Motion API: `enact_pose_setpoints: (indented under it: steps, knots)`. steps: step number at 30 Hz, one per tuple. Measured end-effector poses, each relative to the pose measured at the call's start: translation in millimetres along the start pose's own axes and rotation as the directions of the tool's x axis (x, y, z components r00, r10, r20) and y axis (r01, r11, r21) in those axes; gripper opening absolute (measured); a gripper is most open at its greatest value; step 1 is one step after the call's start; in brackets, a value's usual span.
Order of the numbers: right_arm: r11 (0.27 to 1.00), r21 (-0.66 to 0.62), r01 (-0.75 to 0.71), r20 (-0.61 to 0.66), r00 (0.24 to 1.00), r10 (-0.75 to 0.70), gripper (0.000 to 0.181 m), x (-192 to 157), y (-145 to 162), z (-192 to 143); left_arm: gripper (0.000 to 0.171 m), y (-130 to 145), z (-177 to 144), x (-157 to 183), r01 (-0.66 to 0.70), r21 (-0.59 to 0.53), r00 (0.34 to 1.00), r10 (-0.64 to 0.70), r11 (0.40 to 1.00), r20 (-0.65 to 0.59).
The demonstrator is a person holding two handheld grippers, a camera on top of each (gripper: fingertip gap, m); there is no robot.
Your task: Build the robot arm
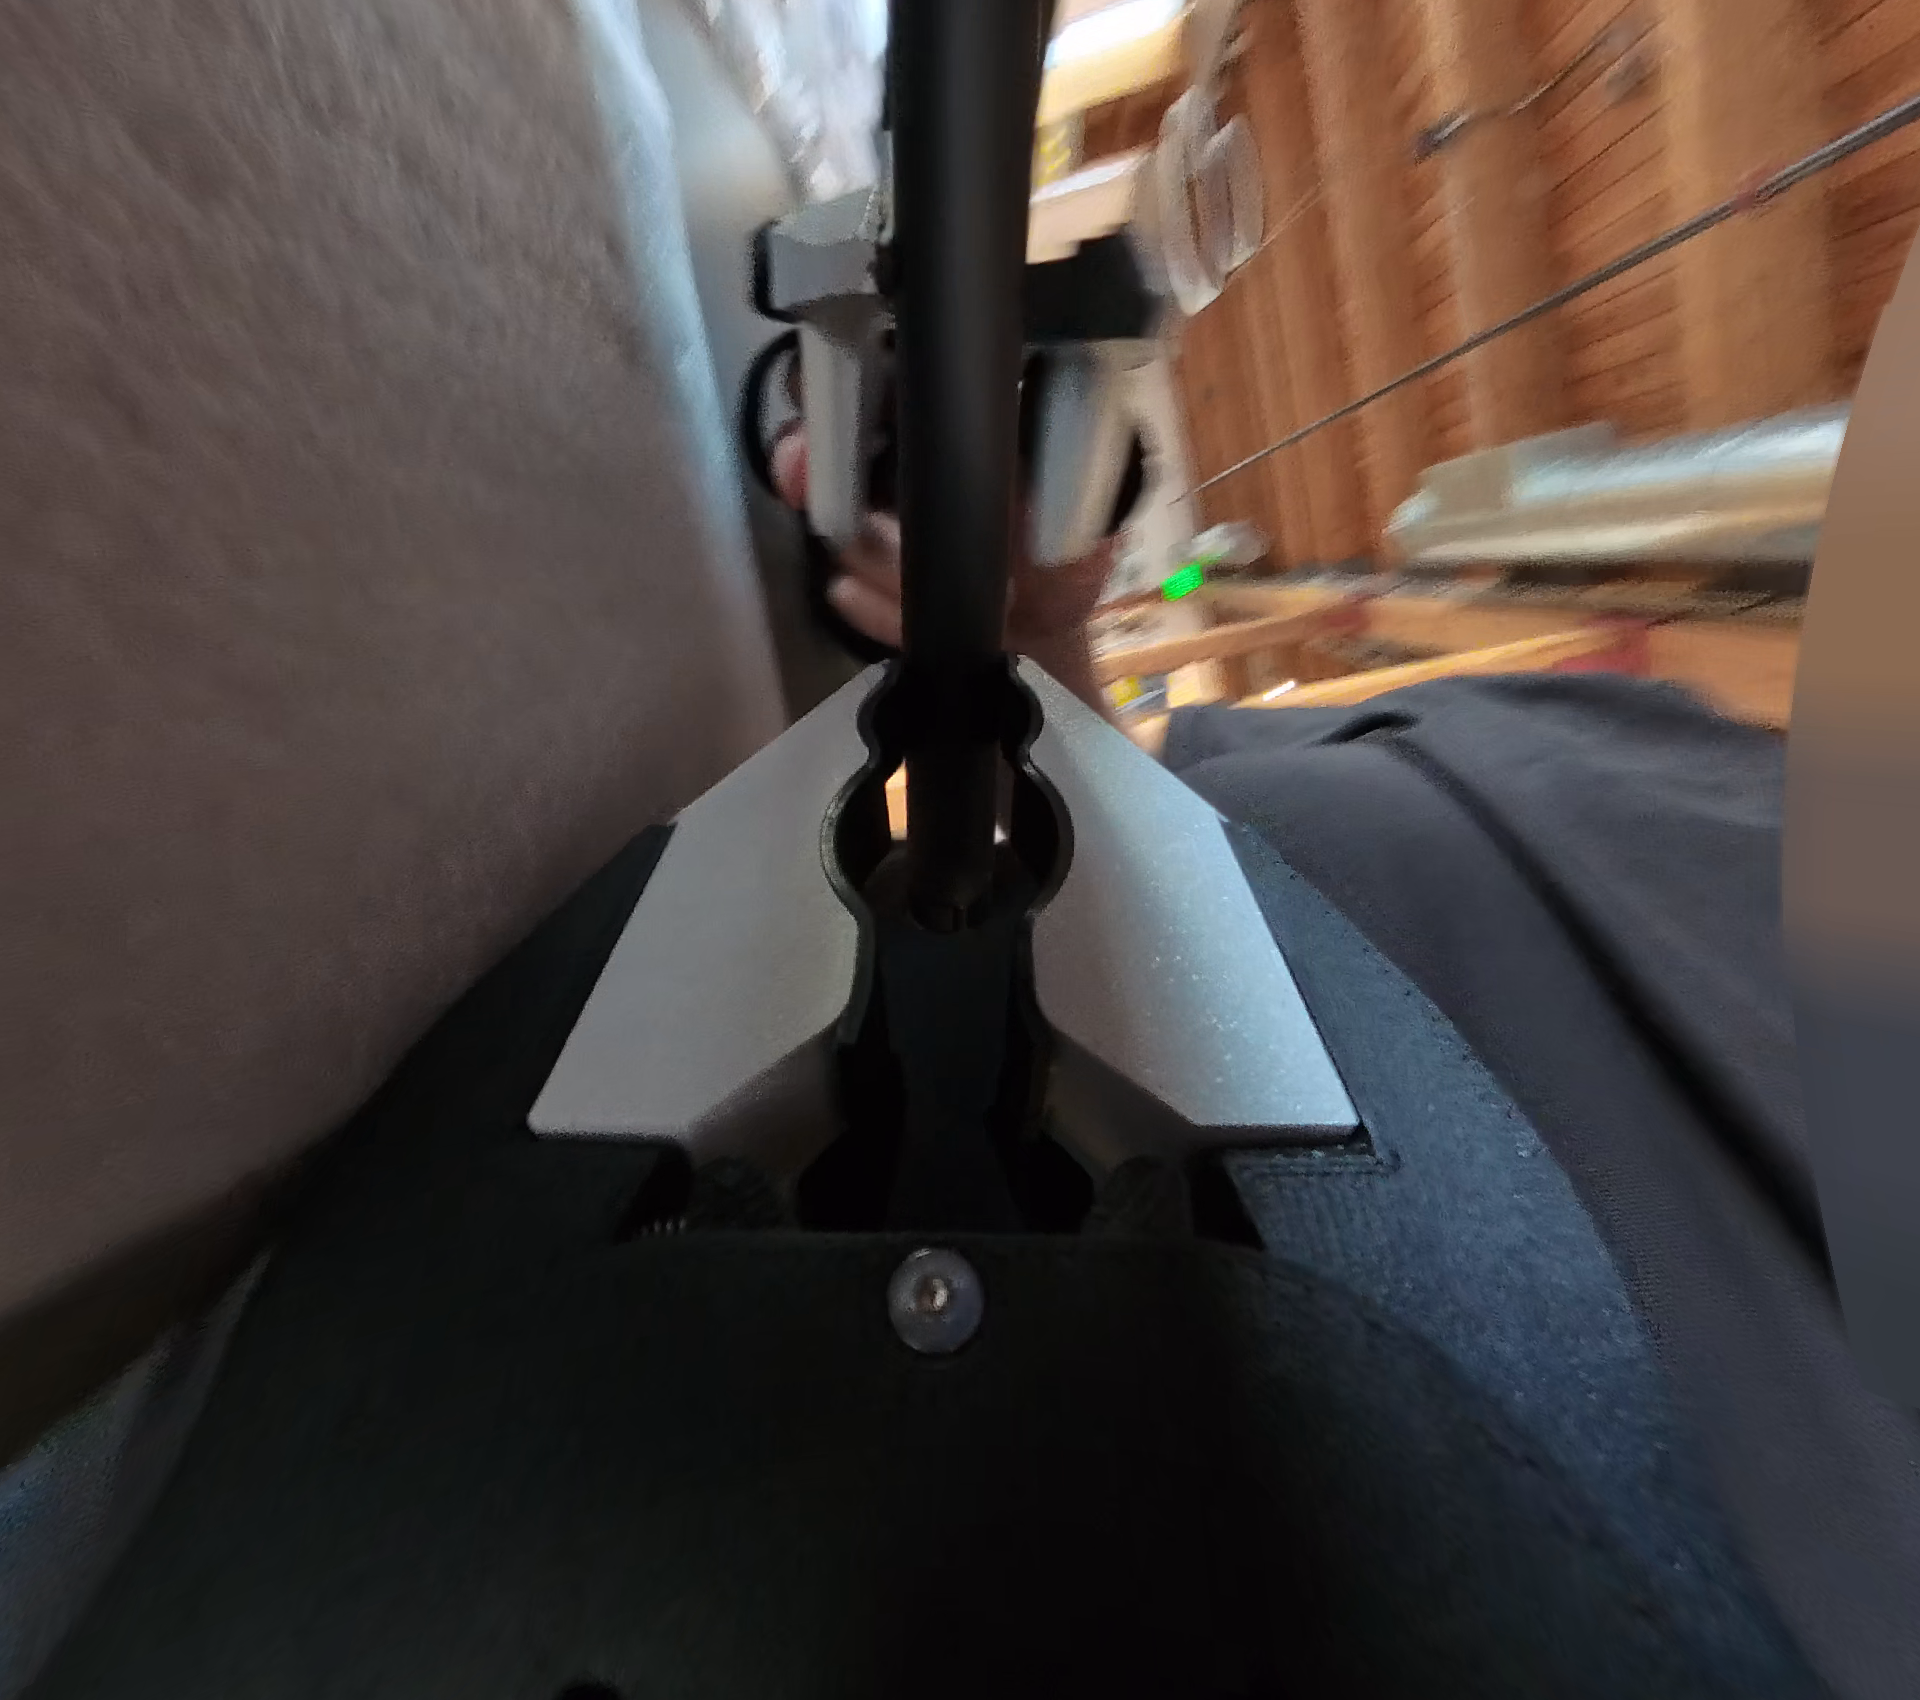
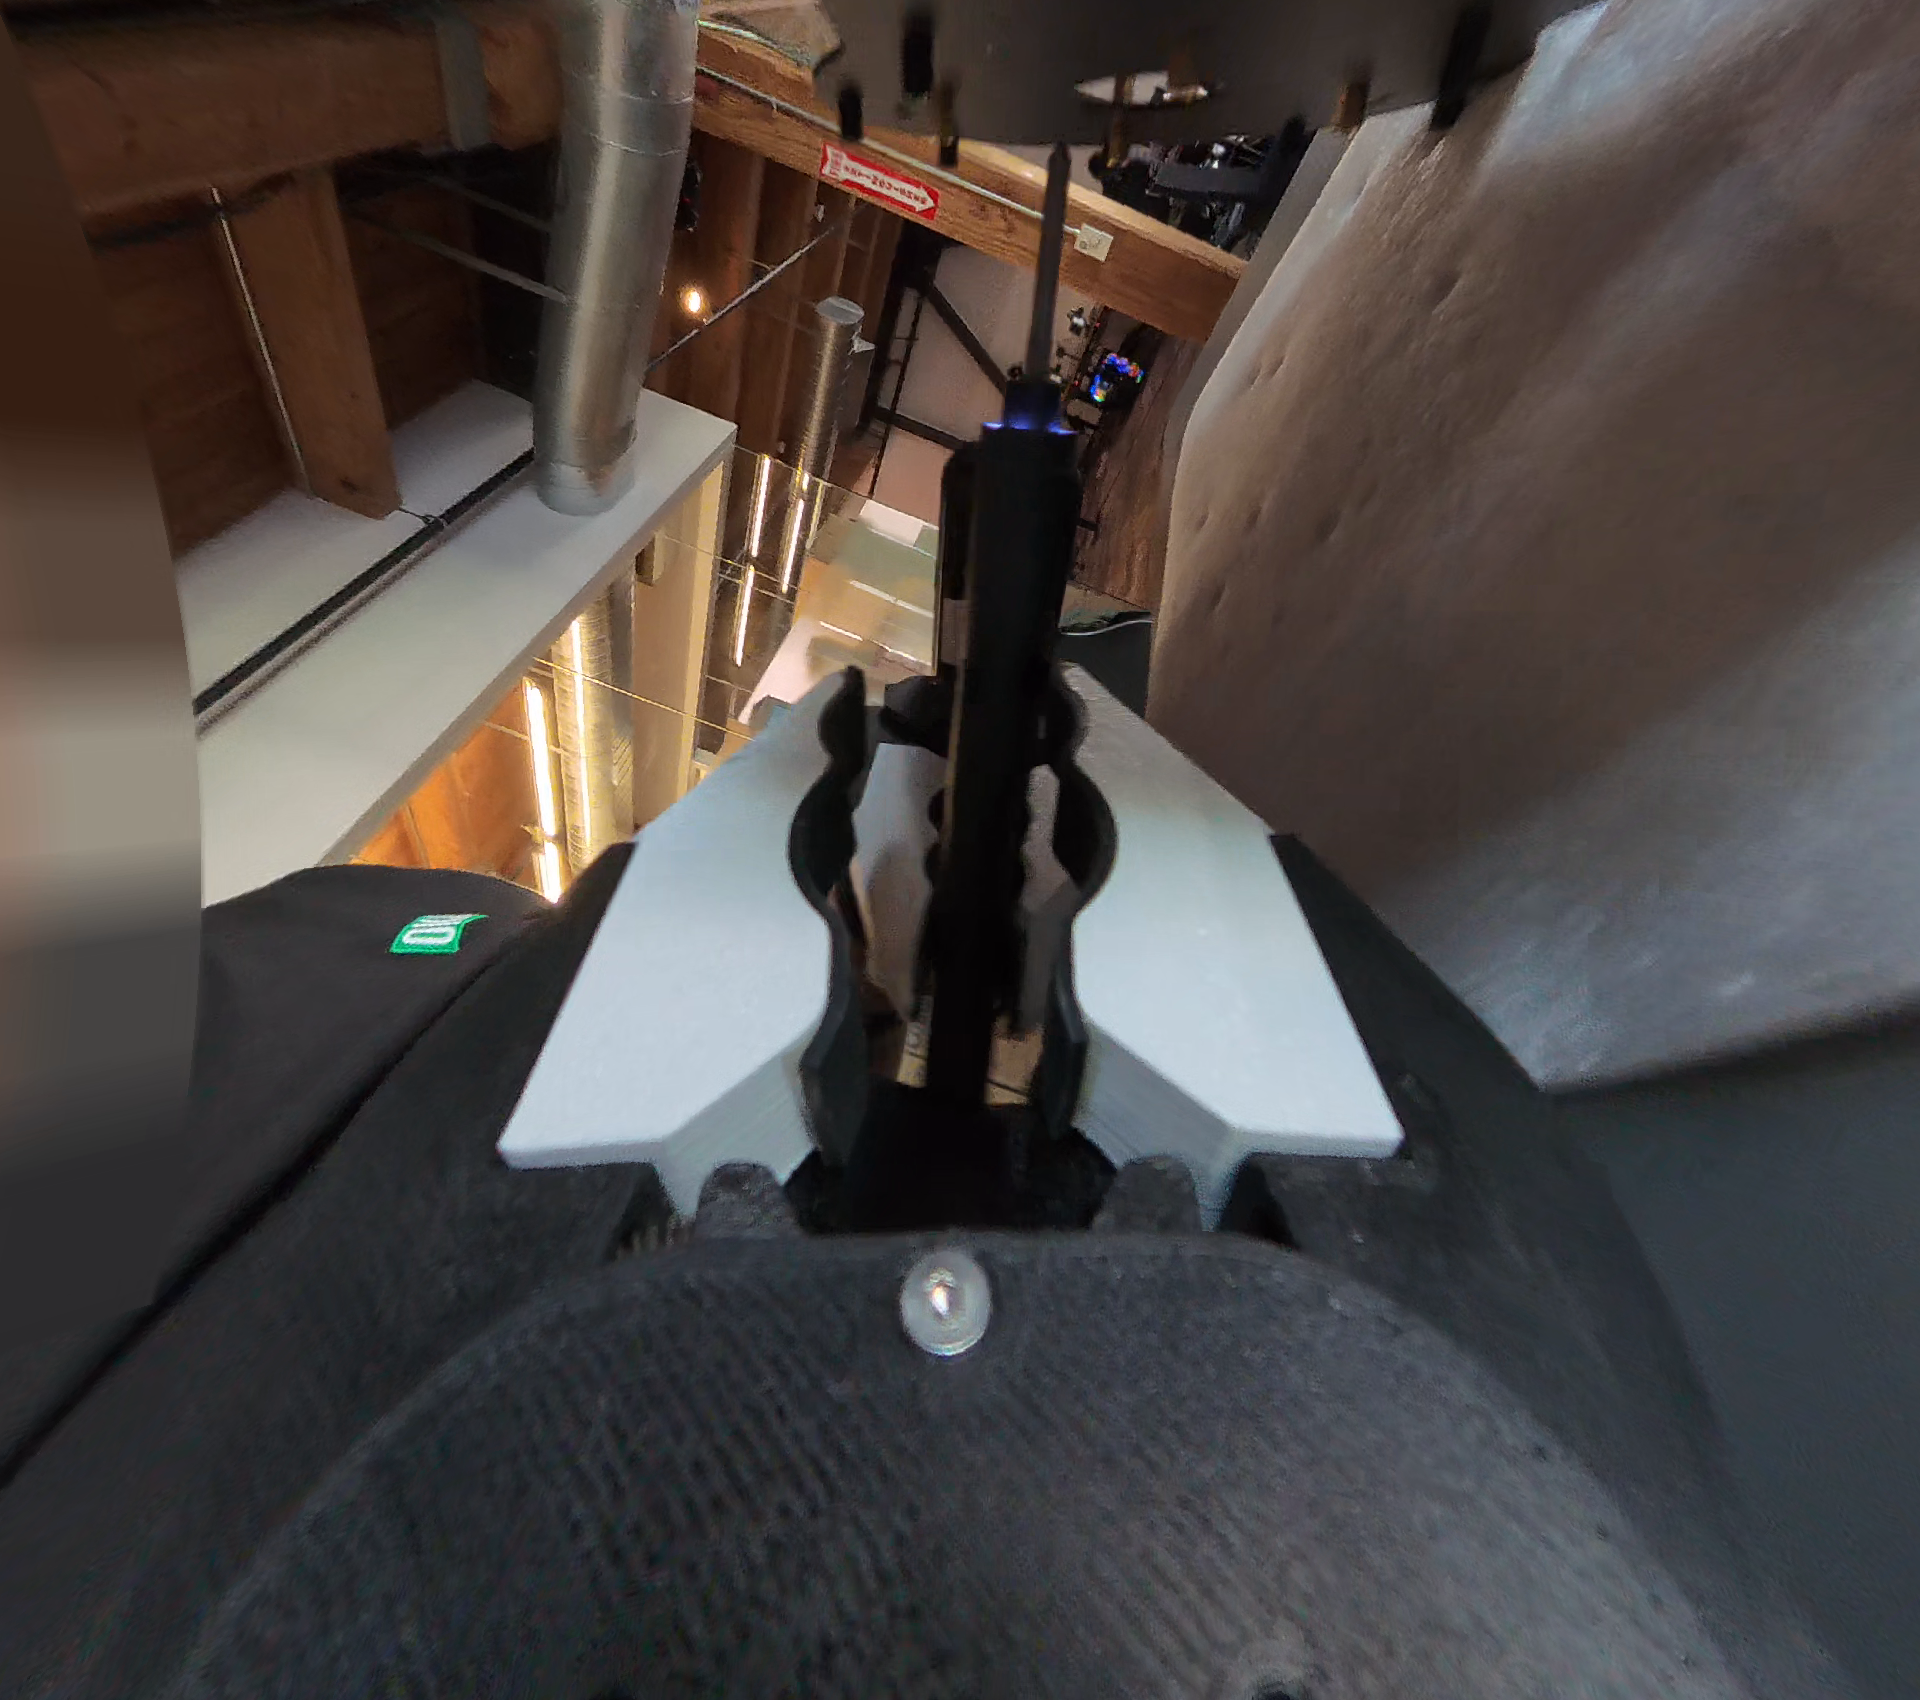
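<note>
Left gripper [image 1: 951,694]: pressed around a black rod [image 1: 961,216] that runs from the notch between its pale fingers [image 1: 727,954] straight up the middle of the frame and out at the top.
Right gripper [image 2: 961,715]: pinching a black electric screwdriver [image 2: 1013,611]; its thin bit [image 2: 1047,258] points up-centre, and a small blue light glows at its collar.
Other gripper in left view: a second grey gripper [image 1: 831,403], held by a hand [image 1: 868,590], sits just behind the rod at mid-frame; probably the right one, though blur leaves that unsure.
Risk, slip: the rod sits in a rounded notch wider than itself, so it may twist or slide if pushed sideways.
Risk, bit: the bare tip stands well ahead of the fingers and would strike first.
Risk, blur: the left view is smeared, so fine placement looks hard to judge.
Edges, left view: a beige textured panel [image 1: 312,403] fills the left side, close to the gripper; dark fabric [image 1: 1507,923] lies lower right.
Edges, right view: the same kind of beige panel [image 2: 1558,455] crowds the right side; a silver duct [image 2: 613,196] is far off, upper left.
Open room: up-centre in both views.
</note>
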State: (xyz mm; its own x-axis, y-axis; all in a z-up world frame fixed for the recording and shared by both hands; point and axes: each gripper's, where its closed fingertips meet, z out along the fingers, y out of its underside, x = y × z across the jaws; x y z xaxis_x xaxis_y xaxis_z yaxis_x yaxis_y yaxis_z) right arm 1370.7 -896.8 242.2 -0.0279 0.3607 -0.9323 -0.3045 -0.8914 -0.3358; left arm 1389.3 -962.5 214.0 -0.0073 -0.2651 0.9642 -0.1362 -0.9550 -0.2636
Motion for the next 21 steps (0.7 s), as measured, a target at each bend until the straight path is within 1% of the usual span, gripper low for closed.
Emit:
enact_pose_setpoints:
  steps: [1, 3, 6, 8, 9, 11, 14, 16, 17, 19, 21]
  knots:
    - [1.000, 0.012, -0.011, 0.006, 1.000, 0.011, 0.037, -2, 3, 0, 0.016, 4, 1, -2, -0.029, -0.016, 0.999, 0.030, 0.999, 0.024]
    - [0.999, 0.033, -0.039, 0.017, 0.999, 0.038, 0.036, -5, 10, 0, 0.016, 12, 5, -2, -0.073, -0.050, 0.996, 0.075, 0.996, 0.049]
    - [1.000, 0.008, -0.017, -0.016, 1.000, 0.017, 0.035, -6, 22, 2, 0.016, 22, 16, -2, -0.080, -0.090, 0.993, 0.087, 0.993, 0.075]
    - [0.999, -0.051, 0.019, -0.060, 0.998, -0.022, 0.029, -4, 33, -1, 0.016, 28, 25, -4, -0.089, -0.123, 0.989, 0.102, 0.988, 0.104]
    - [0.996, -0.077, 0.037, -0.064, 0.997, -0.042, 0.029, -6, 37, -3, 0.017, 31, 29, -4, -0.092, -0.130, 0.987, 0.107, 0.987, 0.118]
    - [0.992, -0.117, 0.051, -0.069, 0.996, -0.060, 0.028, -8, 42, -12, 0.016, 35, 37, -3, -0.084, -0.121, 0.985, 0.101, 0.989, 0.139]
    - [0.977, -0.211, 0.040, -0.092, 0.994, -0.061, 0.025, -8, 53, -31, 0.016, 38, 52, 3, -0.093, -0.096, 0.977, 0.109, 0.991, 0.181]
    - [0.965, -0.258, 0.038, -0.106, 0.992, -0.067, 0.025, -10, 58, -42, 0.016, 42, 63, 2, -0.105, -0.104, 0.964, 0.127, 0.989, 0.234]
    - [0.964, -0.263, 0.050, -0.089, 0.993, -0.076, 0.017, -15, 57, -47, 0.016, 44, 69, 3, -0.106, -0.097, 0.959, 0.128, 0.990, 0.254]
    - [0.957, -0.280, 0.070, -0.088, 0.991, -0.098, 0.016, -21, 58, -57, 0.017, 49, 82, 7, -0.100, -0.101, 0.959, 0.123, 0.990, 0.255]
    - [0.939, -0.324, 0.112, -0.082, 0.986, -0.146, 0.023, -24, 63, -65, 0.017, 54, 94, 7, -0.104, -0.125, 0.955, 0.134, 0.987, 0.265]
